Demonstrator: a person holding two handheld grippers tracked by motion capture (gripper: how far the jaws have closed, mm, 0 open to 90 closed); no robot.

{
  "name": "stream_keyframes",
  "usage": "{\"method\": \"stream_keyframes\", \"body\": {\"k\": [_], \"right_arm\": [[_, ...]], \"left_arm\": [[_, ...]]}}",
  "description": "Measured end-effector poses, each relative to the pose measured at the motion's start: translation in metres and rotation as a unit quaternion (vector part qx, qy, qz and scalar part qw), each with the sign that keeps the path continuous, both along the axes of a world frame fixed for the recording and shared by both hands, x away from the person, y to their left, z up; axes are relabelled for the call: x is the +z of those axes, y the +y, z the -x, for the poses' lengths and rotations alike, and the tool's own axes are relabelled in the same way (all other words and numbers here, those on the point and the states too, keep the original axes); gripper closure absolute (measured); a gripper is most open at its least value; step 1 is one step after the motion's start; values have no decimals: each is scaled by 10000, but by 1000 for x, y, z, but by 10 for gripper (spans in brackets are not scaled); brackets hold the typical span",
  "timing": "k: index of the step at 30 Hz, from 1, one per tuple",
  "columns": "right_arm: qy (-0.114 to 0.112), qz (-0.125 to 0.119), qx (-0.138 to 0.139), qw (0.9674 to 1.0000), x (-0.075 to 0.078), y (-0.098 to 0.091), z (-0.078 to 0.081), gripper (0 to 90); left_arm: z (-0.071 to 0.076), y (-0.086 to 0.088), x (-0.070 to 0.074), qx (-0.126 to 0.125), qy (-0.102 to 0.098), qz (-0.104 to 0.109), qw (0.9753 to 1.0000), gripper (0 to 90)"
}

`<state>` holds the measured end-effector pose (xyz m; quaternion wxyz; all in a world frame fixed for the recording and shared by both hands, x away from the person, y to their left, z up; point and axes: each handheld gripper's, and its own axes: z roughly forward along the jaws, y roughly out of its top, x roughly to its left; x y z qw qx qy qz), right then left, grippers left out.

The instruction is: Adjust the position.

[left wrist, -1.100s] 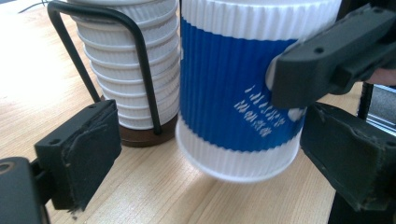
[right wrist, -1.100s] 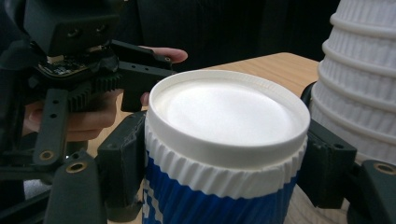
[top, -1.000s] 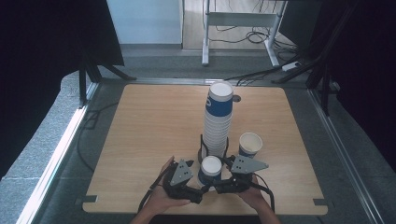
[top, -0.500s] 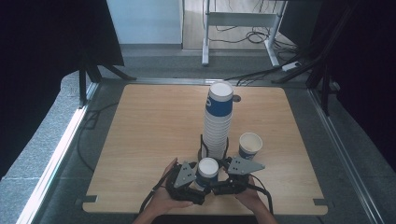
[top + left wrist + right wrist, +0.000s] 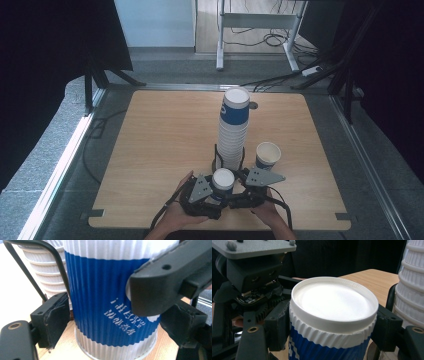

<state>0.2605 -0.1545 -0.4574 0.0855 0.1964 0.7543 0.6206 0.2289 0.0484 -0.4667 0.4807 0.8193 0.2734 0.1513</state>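
Observation:
A blue-and-white ribbed paper cup (image 5: pixel 221 184) with a white lid (image 5: pixel 334 300) stands near the table's front edge, between both grippers. My left gripper (image 5: pixel 202 191) has just been closing its jaws on the cup's blue body (image 5: pixel 105 297). Its pads (image 5: pixel 53 317) now lie against the cup's sides low down. My right gripper (image 5: pixel 250 181) is shut on the same cup just under the lid, with one pad (image 5: pixel 278 325) on each side. One right jaw crosses in front of the cup in the left gripper view.
A tall stack of cups (image 5: pixel 233 132) in a black wire holder (image 5: pixel 47 272) stands right behind the held cup. A single open cup (image 5: pixel 267 155) sits to its right. The wooden table (image 5: pixel 165 135) has free room to the left and at the back.
The left gripper's jaws have closed in around the lidded cup. Both hands and the cup have stayed almost in place.

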Motion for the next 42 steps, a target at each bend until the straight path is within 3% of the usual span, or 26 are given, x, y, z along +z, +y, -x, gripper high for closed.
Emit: {"method": "stream_keyframes", "body": {"k": [12, 26, 31, 37, 42], "right_arm": [[-44, 50, 36, 10000, 0, 0, 1, 269], [-28, 123, 144, 9998, 1, -2, 1, 248], [1, 33, 226, 9997, 3, -5, 1, 222], [-53, 0, 206, 9998, 9, -12, 0, 214], [-93, 208, 190, 9996, 11, -19, -1, 214]], "left_arm": [[1, 0, 0, -47, -71, -105, 9999, 194], [4, 0, 2, -130, -334, -521, 9980, 206], [4, 2, 2, -125, -425, -634, 9970, 207], [5, 1, 2, -43, -672, -1000, 9927, 207], [5, -1, -2, 77, -915, -1453, 9851, 207]]}}
